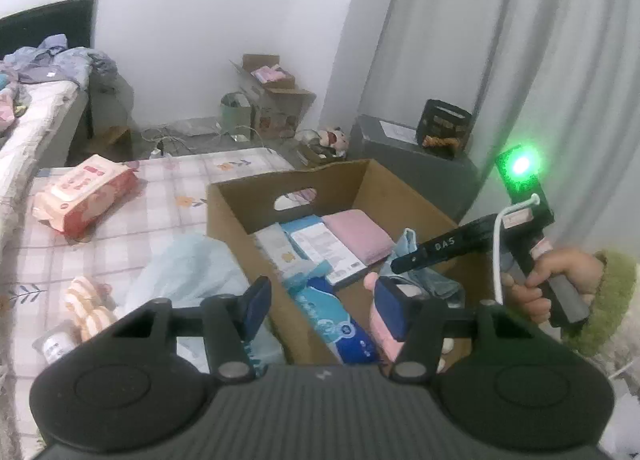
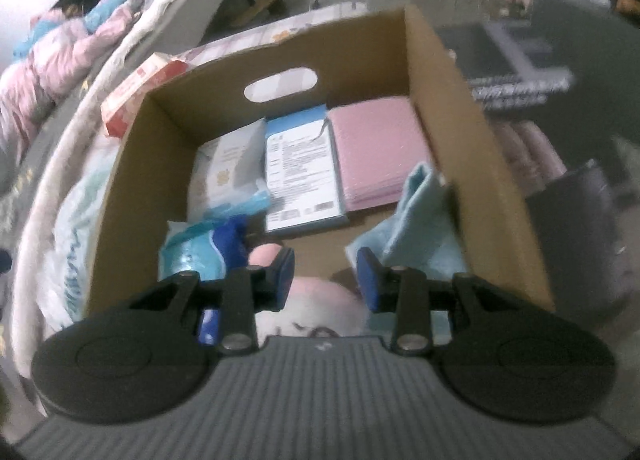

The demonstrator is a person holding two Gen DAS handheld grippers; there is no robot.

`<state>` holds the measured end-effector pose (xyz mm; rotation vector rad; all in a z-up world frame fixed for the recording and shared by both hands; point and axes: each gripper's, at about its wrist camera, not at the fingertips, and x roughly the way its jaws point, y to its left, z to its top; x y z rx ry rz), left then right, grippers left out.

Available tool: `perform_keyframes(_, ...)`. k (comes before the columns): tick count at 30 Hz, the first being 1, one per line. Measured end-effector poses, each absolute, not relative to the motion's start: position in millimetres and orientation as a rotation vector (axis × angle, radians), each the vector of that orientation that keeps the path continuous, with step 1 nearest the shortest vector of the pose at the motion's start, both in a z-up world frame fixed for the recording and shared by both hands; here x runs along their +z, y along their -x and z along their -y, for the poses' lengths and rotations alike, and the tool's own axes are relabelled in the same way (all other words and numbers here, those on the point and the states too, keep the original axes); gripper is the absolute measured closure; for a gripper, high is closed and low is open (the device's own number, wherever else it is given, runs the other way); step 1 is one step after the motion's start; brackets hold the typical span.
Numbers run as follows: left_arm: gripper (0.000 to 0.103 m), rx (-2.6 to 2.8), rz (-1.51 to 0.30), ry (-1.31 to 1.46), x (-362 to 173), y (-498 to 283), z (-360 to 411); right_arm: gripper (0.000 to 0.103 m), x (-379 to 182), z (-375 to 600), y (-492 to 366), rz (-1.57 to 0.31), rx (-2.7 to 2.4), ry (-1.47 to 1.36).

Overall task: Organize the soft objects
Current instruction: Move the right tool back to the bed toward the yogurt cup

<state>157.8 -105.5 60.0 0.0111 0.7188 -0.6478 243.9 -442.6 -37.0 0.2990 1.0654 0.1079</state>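
While both grippers hang over the open cardboard box, neither one grips anything. The left gripper stands with its blue pads parted above the box's near left wall; nothing lies between them. The right gripper points steeply down into the box, its jaws apart with a gap between the pads, and a pink plush toy lies just below that gap, not pinched. Seen from the left wrist camera, a hand in a green fuzzy sleeve holds the right gripper's handle at the box's right side.

Inside the box, against the far wall, lie a folded pink cloth, a blue-edged flat package beside it, and a pale pack at the left. A blue-and-white wipes pack sits along the box's left wall. A light blue cloth leans on the right wall.

Outside the box, to its left on the checked bedding, lie a red-and-pink wipes pack, a striped peach soft toy and a pale blue bag touching the box's wall.
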Motion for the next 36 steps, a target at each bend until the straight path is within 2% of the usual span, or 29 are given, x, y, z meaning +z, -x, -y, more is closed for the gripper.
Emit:
perform_keyframes(1,0.044,-0.64,-0.716,-0.009,60,-157,102,0.06,-38,437,-245,-1.068,0.118,-0.28)
perform_keyframes(4,0.044,-0.626,-0.715,-0.001,59,-159,96,0.052,-40,412,-252,-1.084,0.166,-0.168)
perform_keyframes(9,0.044,-0.613,-0.727,0.021,55,-163,88,0.052,-58,379,-270,-1.146,0.197,-0.021)
perform_keyframes(11,0.044,-0.609,-0.73,0.018,53,-165,86,0.059,-67,373,-272,-1.166,0.197,0.02)
perform_keyframes(12,0.044,-0.606,-0.731,0.017,52,-165,85,0.077,-69,372,-272,-1.17,0.196,0.028)
perform_keyframes(13,0.044,-0.604,-0.732,0.018,51,-166,84,0.088,-71,372,-273,-1.174,0.195,0.026)
perform_keyframes(16,0.044,-0.6,-0.738,0.027,50,-169,81,0.091,-65,372,-273,-1.123,0.19,0.043)
perform_keyframes(24,0.044,-0.59,-0.751,0.027,45,-174,82,0.092,-55,372,-294,-1.029,0.209,0.027)
perform_keyframes(29,0.044,-0.576,-0.754,0.019,44,-171,82,0.083,-57,368,-297,-1.014,0.2,0.029)
perform_keyframes(31,0.039,-0.573,-0.743,0.014,47,-167,80,0.065,-50,373,-292,-0.987,0.184,-0.012)
perform_keyframes(33,0.026,-0.571,-0.725,0.016,51,-160,76,0.05,-35,380,-280,-0.932,0.172,-0.065)
perform_keyframes(36,0.014,-0.561,-0.697,0.026,59,-145,65,0.045,-4,387,-255,-0.841,0.178,-0.14)
